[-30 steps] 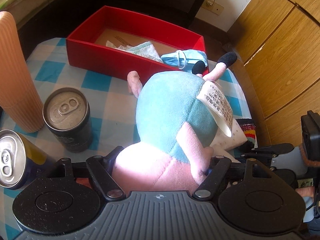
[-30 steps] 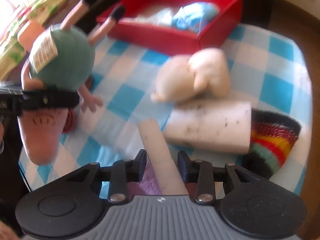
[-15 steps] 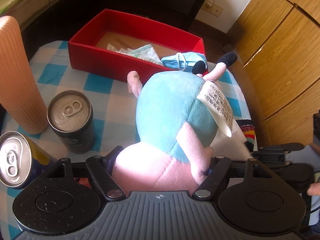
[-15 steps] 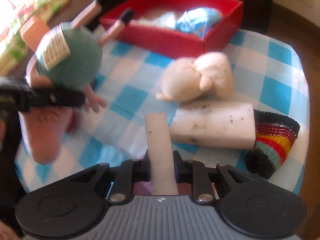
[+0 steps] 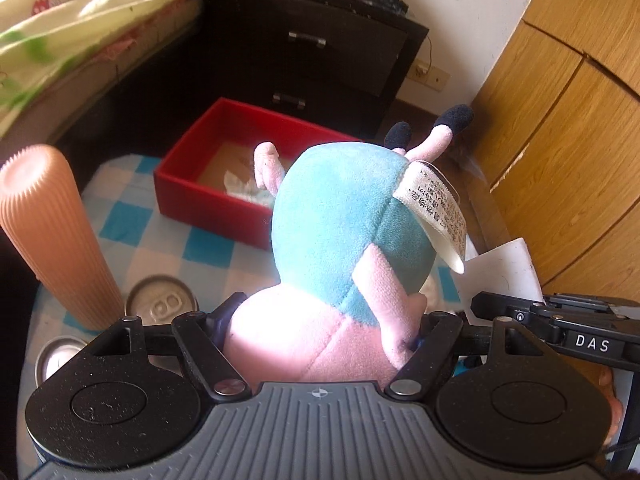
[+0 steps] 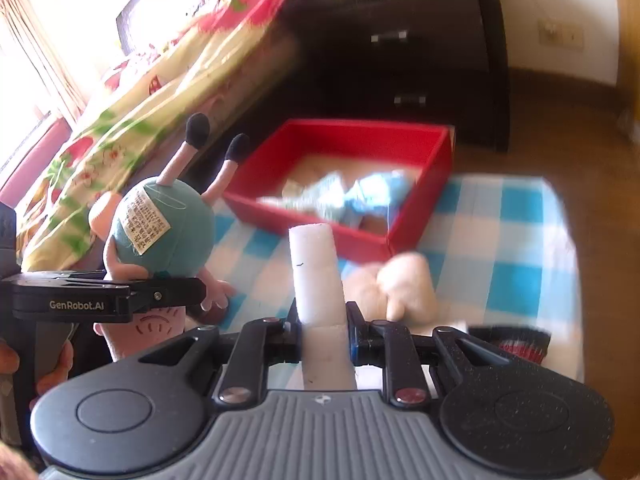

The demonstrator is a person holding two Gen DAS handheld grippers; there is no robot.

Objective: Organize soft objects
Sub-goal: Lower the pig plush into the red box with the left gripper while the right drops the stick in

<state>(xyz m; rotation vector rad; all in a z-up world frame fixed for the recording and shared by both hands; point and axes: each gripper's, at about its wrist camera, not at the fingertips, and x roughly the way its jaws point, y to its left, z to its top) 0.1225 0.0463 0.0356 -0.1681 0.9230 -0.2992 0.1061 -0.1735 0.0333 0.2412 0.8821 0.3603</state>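
My left gripper is shut on a pink and teal plush pig, held upside down above the checked table; it also shows at the left of the right wrist view. My right gripper is shut on a white foam strip, lifted off the table and pointing at the red box. The red box at the table's far side holds pale blue cloths. A cream plush lies on the table in front of it.
A ribbed peach cylinder and two drink cans stand at the table's left. A striped knit piece lies at the right. A dark dresser, a bed and wooden cabinets surround the table.
Both grippers have risen and tilted up. The right gripper closed on the foam strip and lifted it off the table. The pig stays held, now higher.
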